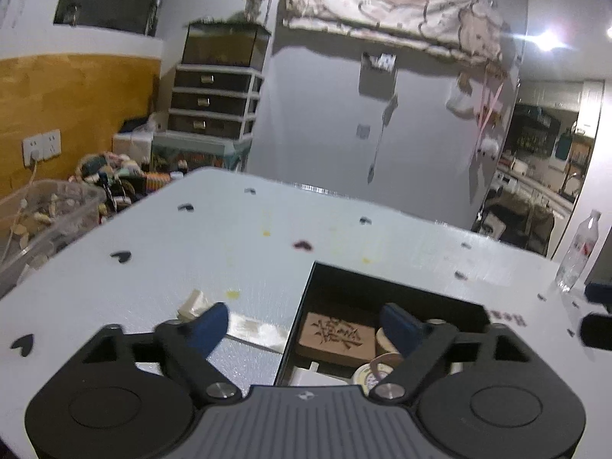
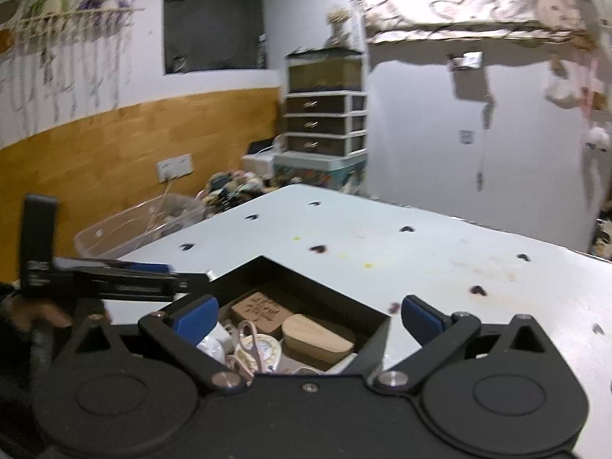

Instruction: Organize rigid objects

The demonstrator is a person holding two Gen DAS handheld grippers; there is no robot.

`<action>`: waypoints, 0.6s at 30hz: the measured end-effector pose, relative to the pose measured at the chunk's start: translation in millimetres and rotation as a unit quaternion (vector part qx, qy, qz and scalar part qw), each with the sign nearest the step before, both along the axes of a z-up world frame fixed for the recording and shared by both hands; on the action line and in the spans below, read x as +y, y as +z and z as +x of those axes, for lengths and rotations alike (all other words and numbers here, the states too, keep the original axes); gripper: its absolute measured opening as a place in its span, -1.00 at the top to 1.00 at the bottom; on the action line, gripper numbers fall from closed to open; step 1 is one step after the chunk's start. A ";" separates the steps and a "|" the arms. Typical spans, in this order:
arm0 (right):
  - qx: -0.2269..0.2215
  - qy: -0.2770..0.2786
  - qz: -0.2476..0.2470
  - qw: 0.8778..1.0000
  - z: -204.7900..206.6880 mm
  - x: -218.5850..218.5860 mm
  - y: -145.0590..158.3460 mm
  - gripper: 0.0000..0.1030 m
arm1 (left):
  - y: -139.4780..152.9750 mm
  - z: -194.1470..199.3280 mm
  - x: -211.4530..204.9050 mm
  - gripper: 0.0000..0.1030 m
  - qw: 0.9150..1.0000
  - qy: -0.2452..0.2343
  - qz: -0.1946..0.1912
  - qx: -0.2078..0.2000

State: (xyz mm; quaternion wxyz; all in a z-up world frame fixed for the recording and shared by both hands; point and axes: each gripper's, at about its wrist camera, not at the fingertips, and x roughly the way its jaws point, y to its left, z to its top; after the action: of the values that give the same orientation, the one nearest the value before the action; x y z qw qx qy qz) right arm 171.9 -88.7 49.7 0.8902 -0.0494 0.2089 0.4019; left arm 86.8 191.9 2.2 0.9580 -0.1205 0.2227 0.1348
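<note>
A black open box [image 1: 386, 287] [image 2: 317, 283] sits on the white table. Inside lie a carved brown wooden block [image 1: 336, 336] [image 2: 264, 311], a light wooden piece [image 2: 317, 336] and a round tape roll [image 2: 258, 348] [image 1: 371, 375]. My left gripper [image 1: 306, 325] is open and empty, hovering over the box's left edge. My right gripper [image 2: 306, 315] is open and empty, just above the box. A small cream piece [image 1: 193, 302] lies on the table by the left gripper's left finger. The left gripper also shows at the left of the right wrist view [image 2: 114, 279].
The white table [image 1: 229, 237] has dark heart marks and yellow stains. A clear plastic bin [image 1: 42, 218] [image 2: 137, 225] stands off the table's left. A water bottle [image 1: 577, 256] stands at the right edge. A drawer unit [image 1: 214, 103] stands behind.
</note>
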 end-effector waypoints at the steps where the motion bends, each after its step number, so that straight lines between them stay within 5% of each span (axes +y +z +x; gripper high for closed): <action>1: -0.002 -0.011 0.005 1.000 -3.6 -3.0 -2.3 -1.00 | 2.9 -5.2 -3.0 -0.83 1.000 0.000 0.004 -0.004; 3: -0.008 -0.028 0.013 0.999 -11.2 -8.6 -5.9 -1.00 | 7.9 -16.0 -9.8 -0.99 1.000 -0.001 0.012 -0.010; 18: -0.061 -0.125 0.020 0.990 -83.2 -43.3 -36.4 -1.00 | 8.2 -92.2 -72.4 -1.00 0.997 -0.035 0.056 -0.045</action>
State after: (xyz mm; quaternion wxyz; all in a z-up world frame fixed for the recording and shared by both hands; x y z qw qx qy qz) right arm 88.7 -131.9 13.4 0.9454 -0.0292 0.1510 0.2875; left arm -5.4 119.5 10.4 0.9763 -0.0651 0.1760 0.1076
